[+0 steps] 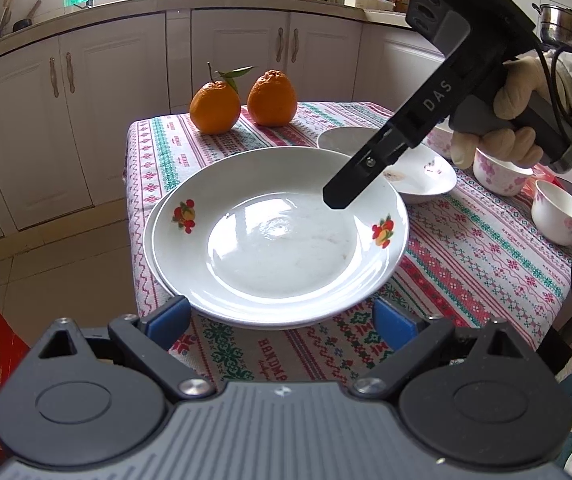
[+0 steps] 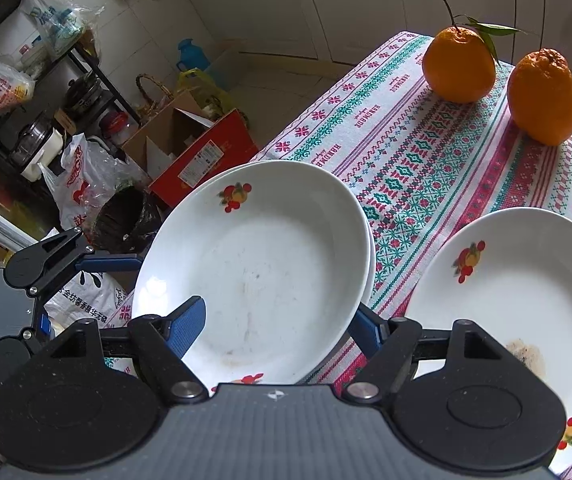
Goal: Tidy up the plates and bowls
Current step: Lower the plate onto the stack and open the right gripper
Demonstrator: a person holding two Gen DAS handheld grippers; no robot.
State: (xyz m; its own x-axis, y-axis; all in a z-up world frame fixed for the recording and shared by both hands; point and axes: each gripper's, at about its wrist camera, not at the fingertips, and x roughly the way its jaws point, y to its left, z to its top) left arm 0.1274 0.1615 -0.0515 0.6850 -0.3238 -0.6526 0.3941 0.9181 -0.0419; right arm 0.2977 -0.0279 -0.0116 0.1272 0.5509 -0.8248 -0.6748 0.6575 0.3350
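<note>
Blue pads, right: the right gripper (image 2: 279, 320) stands half-spread astride the near rim of the top plate (image 2: 265, 260); one pad lies over the plate's inner slope and the other sits outside and below the rim. Neither looks pressed on it.
Blue pads, left: the left gripper (image 1: 281, 312) is spread wide, with a pad on either side of the same plate's edge. It touches nothing I can see.
Task's thing: the top plate is white with fruit decals. It rests nested on a second plate (image 1: 153, 248) at the table's corner, overhanging the edge a little.
Handling: it is glazed ceramic, so stiff, slick and chippable, and probably fairly heavy for a pinch at one edge. I judge the flared rim the only hold, taken deep, with the other gripper ready under the opposite side.
Right hand pose: the gloved hand (image 1: 514, 120) holds the handle high, and the tool slants steeply down onto the plate's far side.
Left hand pose: it points down at a gentler slope, low at the table edge.
Nearby dishes: a stained plate (image 2: 526, 300) lies just beside the stack, a bowl (image 1: 342, 138) sits behind it and two flowered cups (image 1: 498, 174) are further off.
Beyond: two oranges (image 1: 213, 108) sit on the patterned tablecloth (image 1: 486, 260), well apart from the stack.
</note>
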